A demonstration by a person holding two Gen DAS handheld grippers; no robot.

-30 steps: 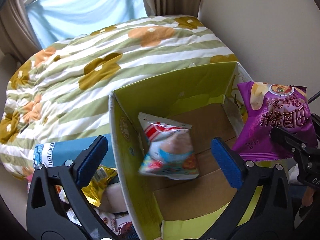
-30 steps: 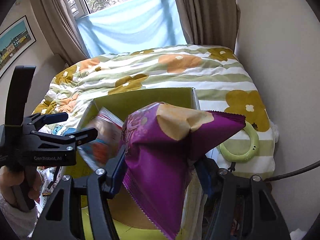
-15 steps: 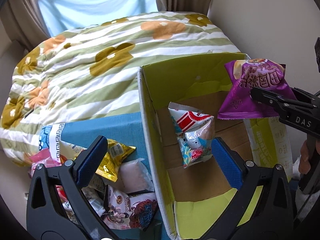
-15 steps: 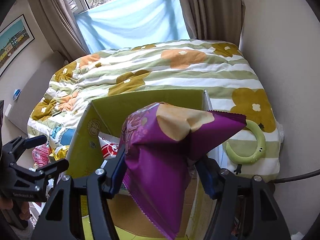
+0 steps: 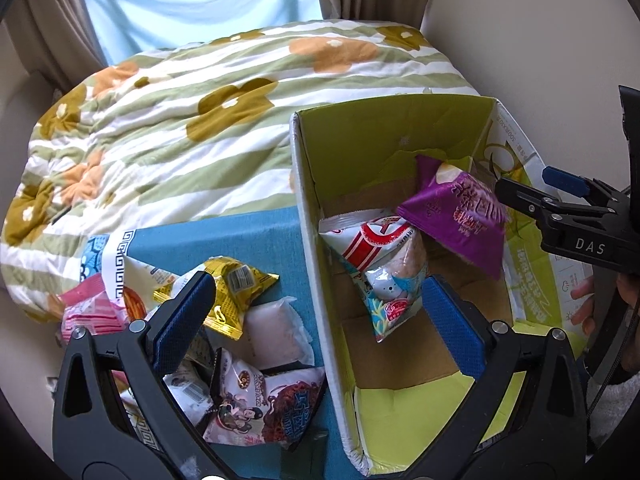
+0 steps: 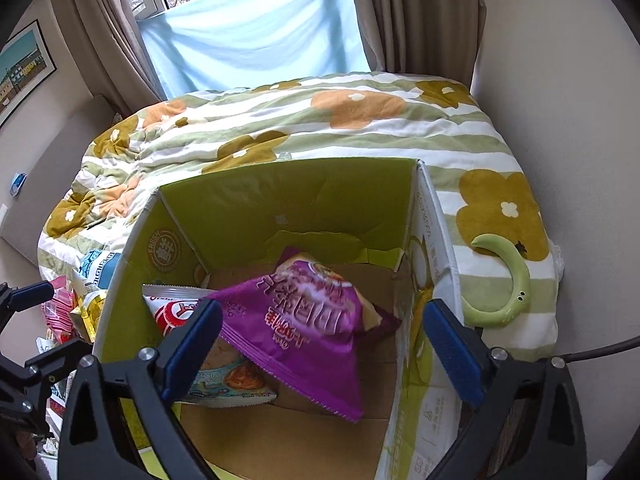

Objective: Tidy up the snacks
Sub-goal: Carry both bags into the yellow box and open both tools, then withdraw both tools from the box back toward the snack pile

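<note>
From the left wrist, my left gripper (image 5: 316,312) is spread wide and empty, straddling the left wall of the box (image 5: 308,240). The snack pile (image 5: 240,320) lies just outside that wall on the blue cloth (image 5: 240,236). Reaching for it, I judge the right finger could catch the wall and shove the box.

From the right wrist, my right gripper (image 6: 324,340) gapes empty above the purple bag (image 6: 304,320), which leans on the white shrimp bag (image 6: 180,312) inside the box. The box's near half looks open; the purple bag may slide flat.
</note>
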